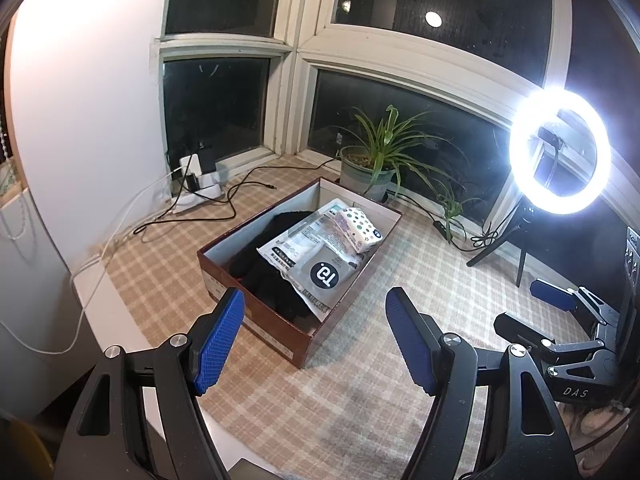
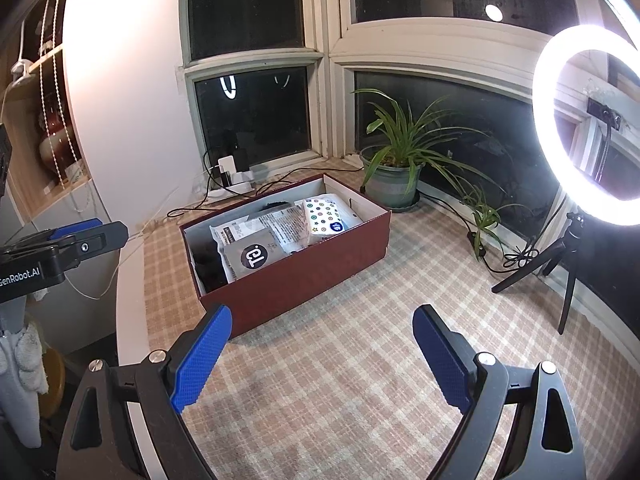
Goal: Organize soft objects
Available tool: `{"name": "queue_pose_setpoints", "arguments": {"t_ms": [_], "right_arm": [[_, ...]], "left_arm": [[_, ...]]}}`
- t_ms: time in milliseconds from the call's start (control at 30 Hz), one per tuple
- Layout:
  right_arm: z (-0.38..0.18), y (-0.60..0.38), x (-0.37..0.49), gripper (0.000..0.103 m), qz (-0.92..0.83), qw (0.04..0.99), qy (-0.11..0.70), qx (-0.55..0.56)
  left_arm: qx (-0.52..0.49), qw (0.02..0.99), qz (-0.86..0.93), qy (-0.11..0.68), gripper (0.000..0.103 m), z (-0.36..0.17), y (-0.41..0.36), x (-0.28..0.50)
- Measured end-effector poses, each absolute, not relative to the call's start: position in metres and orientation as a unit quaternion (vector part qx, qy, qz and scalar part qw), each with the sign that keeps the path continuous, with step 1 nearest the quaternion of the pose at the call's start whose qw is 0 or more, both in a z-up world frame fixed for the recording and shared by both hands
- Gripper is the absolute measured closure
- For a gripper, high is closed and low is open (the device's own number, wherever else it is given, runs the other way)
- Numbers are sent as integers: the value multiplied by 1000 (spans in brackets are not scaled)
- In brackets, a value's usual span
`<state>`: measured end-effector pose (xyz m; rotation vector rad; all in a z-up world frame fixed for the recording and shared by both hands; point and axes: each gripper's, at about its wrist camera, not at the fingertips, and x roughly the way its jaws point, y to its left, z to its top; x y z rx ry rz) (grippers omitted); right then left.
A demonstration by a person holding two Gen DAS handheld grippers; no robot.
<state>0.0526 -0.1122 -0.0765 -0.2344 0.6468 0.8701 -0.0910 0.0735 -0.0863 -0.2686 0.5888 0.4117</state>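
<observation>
A dark red cardboard box [image 1: 280, 330] [image 2: 296, 280] stands on the plaid cloth. Inside lie a black fabric item [image 1: 268, 268] [image 2: 208, 264], a grey and white plastic pack with a round black logo [image 1: 316, 260] [image 2: 260, 246], and a dotted tissue pack [image 1: 358, 226] [image 2: 324, 218]. My left gripper [image 1: 316, 328] is open and empty, just in front of the box's near corner. My right gripper [image 2: 322, 344] is open and empty, above bare cloth in front of the box. The right gripper also shows at the right edge of the left wrist view [image 1: 560, 300].
A potted plant [image 1: 372, 160] [image 2: 394, 180] stands behind the box by the window. A lit ring light on a tripod [image 1: 560, 152] [image 2: 588, 128] stands at the right. A power strip with chargers and cables [image 1: 196, 184] [image 2: 232, 180] lies at the back left. The table edge [image 2: 128, 320] drops off at the left.
</observation>
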Motion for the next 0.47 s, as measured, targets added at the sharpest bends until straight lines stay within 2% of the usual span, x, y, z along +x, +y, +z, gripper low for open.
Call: {"name": "queue_pose_setpoints", "arguments": {"t_ms": [433,467], "right_arm": [[-83,-117,55,13,408,850,315,-109],[-83,-117,56,13,407,851,315,-107]], "left_arm": [[-128,929,198,285,30,-88,73,-89],[-127,929,196,286,27,-89,72,-88]]}}
